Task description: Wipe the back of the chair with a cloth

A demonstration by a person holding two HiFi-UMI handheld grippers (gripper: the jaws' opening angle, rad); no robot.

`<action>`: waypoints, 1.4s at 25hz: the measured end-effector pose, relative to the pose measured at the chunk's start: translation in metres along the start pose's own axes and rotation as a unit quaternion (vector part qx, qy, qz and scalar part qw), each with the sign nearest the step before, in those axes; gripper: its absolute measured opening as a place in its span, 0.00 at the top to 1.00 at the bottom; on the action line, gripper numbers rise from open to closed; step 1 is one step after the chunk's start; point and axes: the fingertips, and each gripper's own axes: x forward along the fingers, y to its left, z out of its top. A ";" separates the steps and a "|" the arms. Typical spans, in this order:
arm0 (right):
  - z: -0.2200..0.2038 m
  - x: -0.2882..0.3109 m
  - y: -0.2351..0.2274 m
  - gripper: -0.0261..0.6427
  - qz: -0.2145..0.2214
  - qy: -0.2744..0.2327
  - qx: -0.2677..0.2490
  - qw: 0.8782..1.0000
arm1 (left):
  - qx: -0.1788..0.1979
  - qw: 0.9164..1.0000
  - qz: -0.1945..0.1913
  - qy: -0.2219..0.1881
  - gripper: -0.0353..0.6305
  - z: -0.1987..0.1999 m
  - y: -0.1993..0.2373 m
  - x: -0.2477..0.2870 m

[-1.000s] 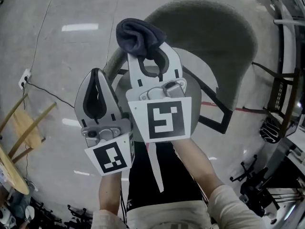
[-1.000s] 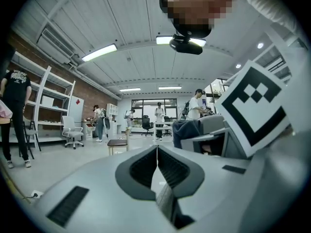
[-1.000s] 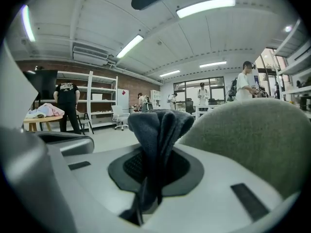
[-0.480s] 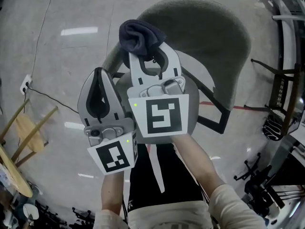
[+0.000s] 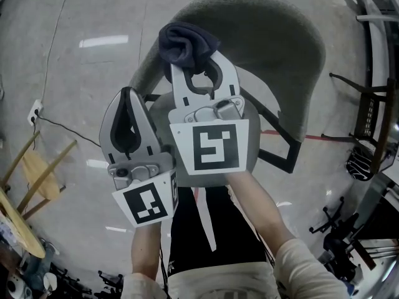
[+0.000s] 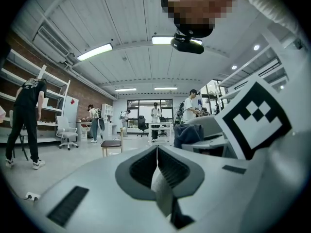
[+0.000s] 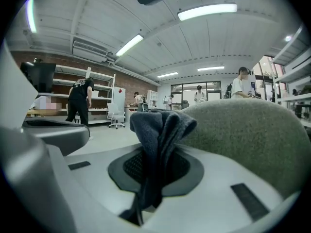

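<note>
A dark navy cloth (image 5: 187, 44) is bunched at the tip of my right gripper (image 5: 192, 66), whose jaws are shut on it. The cloth (image 7: 158, 130) stands up between the jaws in the right gripper view. Just behind it rises the grey-green fabric back of the chair (image 5: 262, 48), also filling the right of the right gripper view as the chair back (image 7: 248, 135). The cloth sits at the back's upper left edge; contact cannot be told. My left gripper (image 5: 126, 93) hangs lower left, jaws shut with nothing between them. The left gripper's jaws (image 6: 157, 152) meet in its own view.
The chair's black frame (image 5: 277, 148) shows below the back. A wooden stool (image 5: 37, 173) stands at left, a cable and wall socket (image 5: 35, 109) near it. Dark chairs and racks (image 5: 368, 123) crowd the right edge. People stand far off in the room (image 6: 29, 120).
Both grippers have shifted slightly up and right, and the cloth now lies closer over the chair back's left edge. Grips are unchanged.
</note>
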 end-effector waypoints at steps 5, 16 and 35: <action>-0.005 -0.004 -0.024 0.87 -0.029 0.007 0.005 1.000 | 0.001 1.000 -0.005 0.002 0.92 -0.001 -0.006 0.001; -0.015 -0.027 -0.094 0.87 -0.110 0.012 0.010 0.994 | 0.006 0.999 -0.036 0.007 0.92 -0.003 -0.040 0.009; -0.040 -0.114 -0.182 0.87 -0.248 0.021 0.030 0.968 | 0.010 0.991 -0.136 0.007 0.92 -0.002 -0.129 0.021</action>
